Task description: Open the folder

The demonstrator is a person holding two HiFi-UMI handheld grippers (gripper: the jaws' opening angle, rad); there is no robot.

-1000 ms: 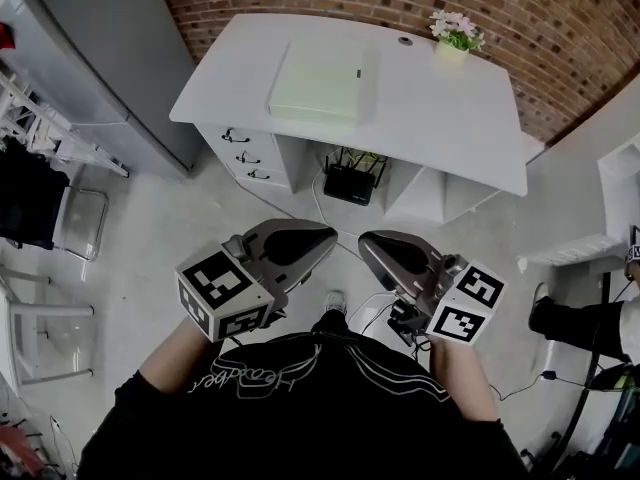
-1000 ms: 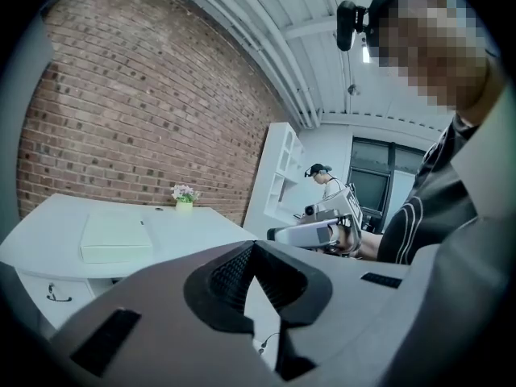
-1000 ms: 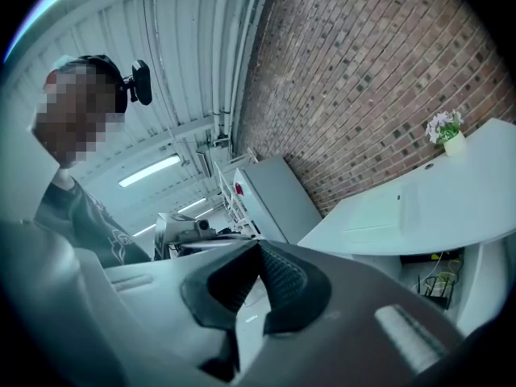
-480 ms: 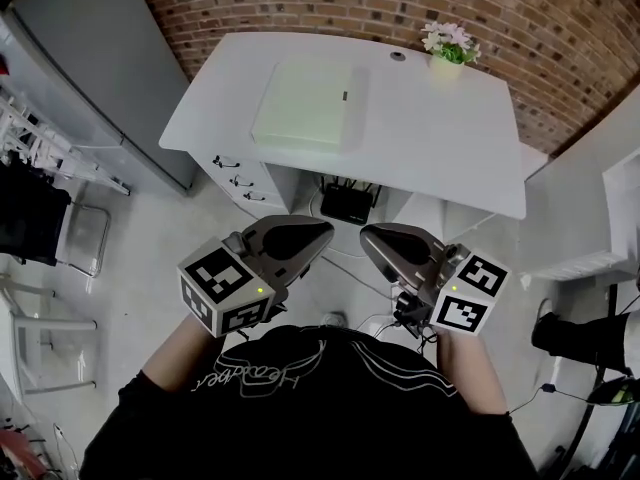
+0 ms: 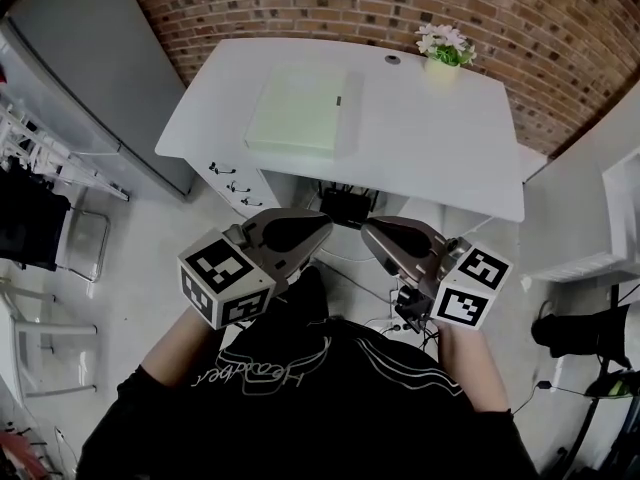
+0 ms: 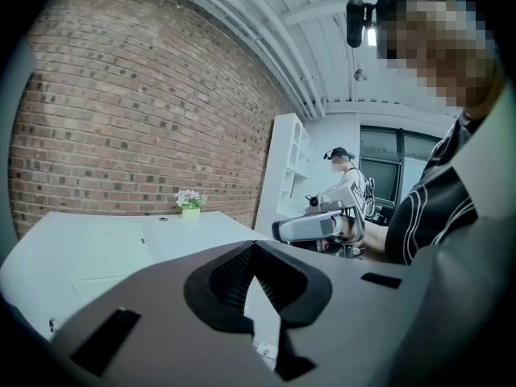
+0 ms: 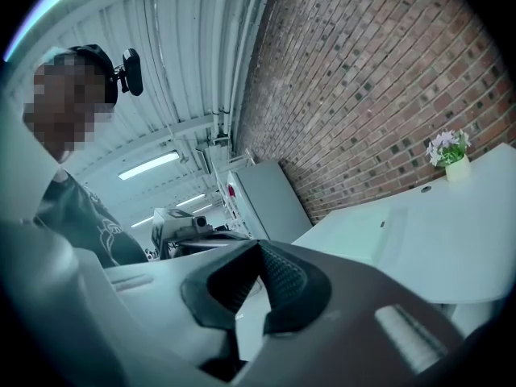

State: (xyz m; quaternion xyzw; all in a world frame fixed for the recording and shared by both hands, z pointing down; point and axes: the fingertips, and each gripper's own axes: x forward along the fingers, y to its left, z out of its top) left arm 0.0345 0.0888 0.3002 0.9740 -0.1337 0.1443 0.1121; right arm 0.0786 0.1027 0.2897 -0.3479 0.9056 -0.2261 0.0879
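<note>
A pale green folder [image 5: 298,113] lies closed and flat on the left half of the white desk [image 5: 440,158]. Both grippers are held side by side at waist height, short of the desk's front edge and apart from the folder. The left gripper [image 5: 320,225] is shut with nothing in it, its tip toward the desk. The right gripper [image 5: 370,232] is also shut and empty. In the left gripper view the jaws [image 6: 254,248] meet, with the desk top beyond. In the right gripper view the closed jaws [image 7: 260,248] point level at the folder [image 7: 395,234].
A small pot of flowers [image 5: 443,51] stands at the desk's back right by the brick wall. Drawers [image 5: 232,181] sit under the desk's left side, a black router [image 5: 345,206] in the knee space. A grey cabinet [image 5: 90,78] and chairs [image 5: 55,238] stand left.
The person has stepped toward the desk. Both grippers have come forward together, still shut, and the desk's front edge now lies just ahead of their tips.
</note>
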